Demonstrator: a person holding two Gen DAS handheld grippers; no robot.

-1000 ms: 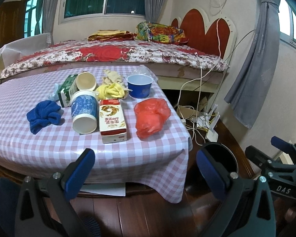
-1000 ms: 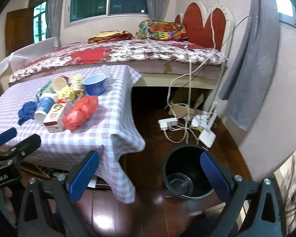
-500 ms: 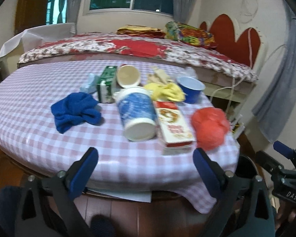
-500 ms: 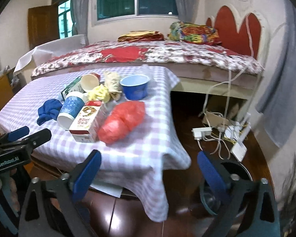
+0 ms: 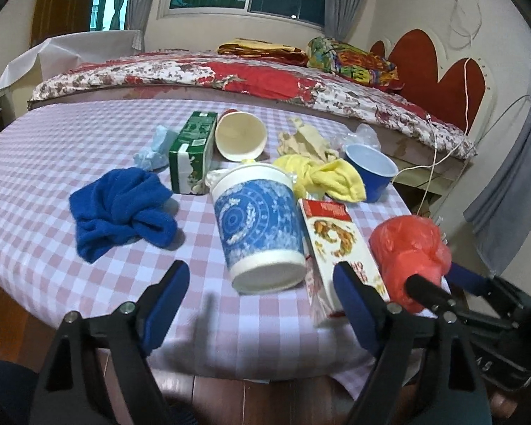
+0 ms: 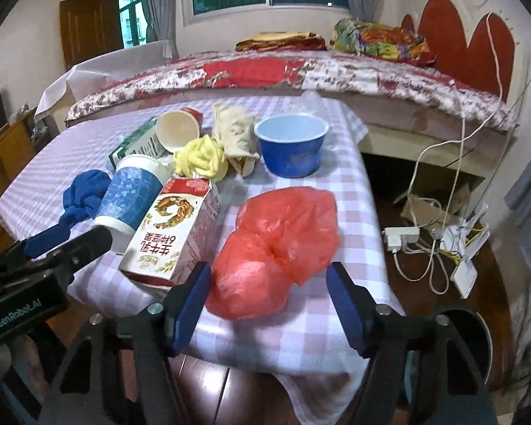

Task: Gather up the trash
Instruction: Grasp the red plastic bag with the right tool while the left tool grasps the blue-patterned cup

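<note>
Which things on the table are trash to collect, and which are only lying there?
Trash: red plastic bag, milk carton, blue patterned cup, tipped paper cup.
Probably lying about: blue cloth, yellow cloth, blue bowl.

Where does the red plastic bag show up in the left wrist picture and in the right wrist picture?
Left wrist view: the red plastic bag lies low on the right, at the table's near corner, just right of the milk carton, with the right tongs reaching toward it.
Right wrist view: the bag sits low in the centre, between the open tongs.
Shared landmark: the milk carton, lying directly left of the bag in both.
</note>
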